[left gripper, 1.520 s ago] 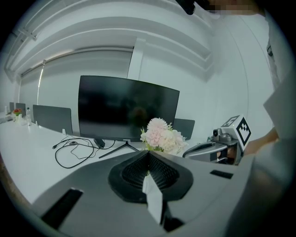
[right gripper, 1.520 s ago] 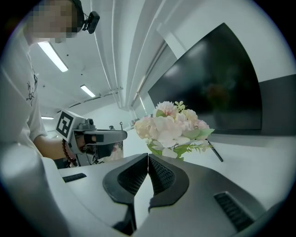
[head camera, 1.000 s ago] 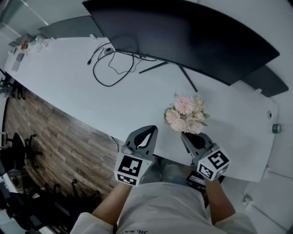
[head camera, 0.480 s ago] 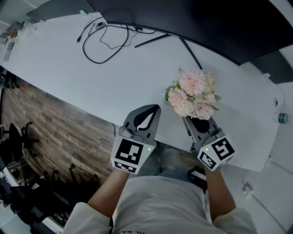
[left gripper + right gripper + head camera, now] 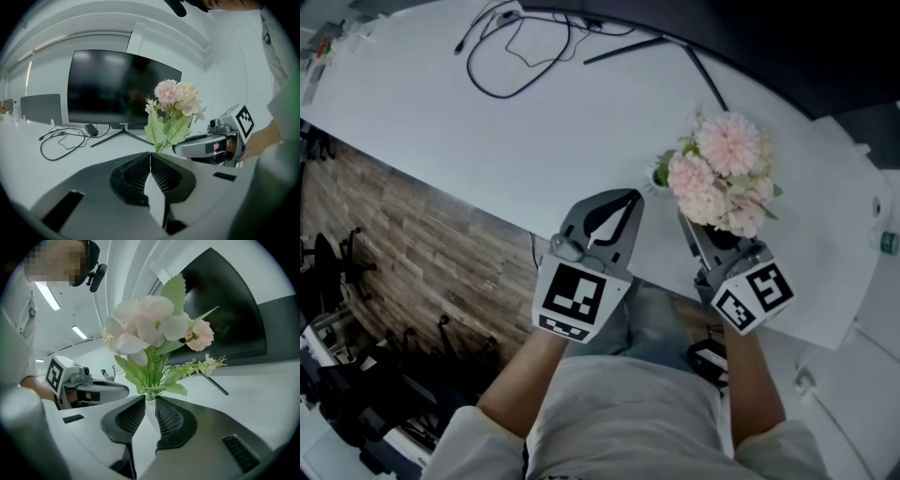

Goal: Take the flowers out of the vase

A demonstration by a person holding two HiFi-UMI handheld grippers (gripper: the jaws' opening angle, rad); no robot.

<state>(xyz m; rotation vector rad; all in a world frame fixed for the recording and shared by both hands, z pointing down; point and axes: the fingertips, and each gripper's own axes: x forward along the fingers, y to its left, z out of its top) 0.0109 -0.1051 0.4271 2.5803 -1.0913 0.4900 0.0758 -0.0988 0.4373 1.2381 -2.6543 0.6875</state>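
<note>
I have the right gripper (image 5: 150, 400) closed narrow on the white vase (image 5: 151, 414), its ribbed pads pressing the neck from both sides. The flowers (image 5: 724, 174), pink and cream with green leaves, stand upright in the vase just above those jaws. My left gripper (image 5: 150, 157) holds nothing, its fingers pressed together. It sits just beside the right one, to the left of the bouquet. Both grippers are at the near edge of the white table (image 5: 487, 141). I cannot tell whether the vase's base rests on it. A dark monitor (image 5: 117, 89) stands at the far side, with a looped black cable (image 5: 516, 56) lying well apart from the flowers.
</note>
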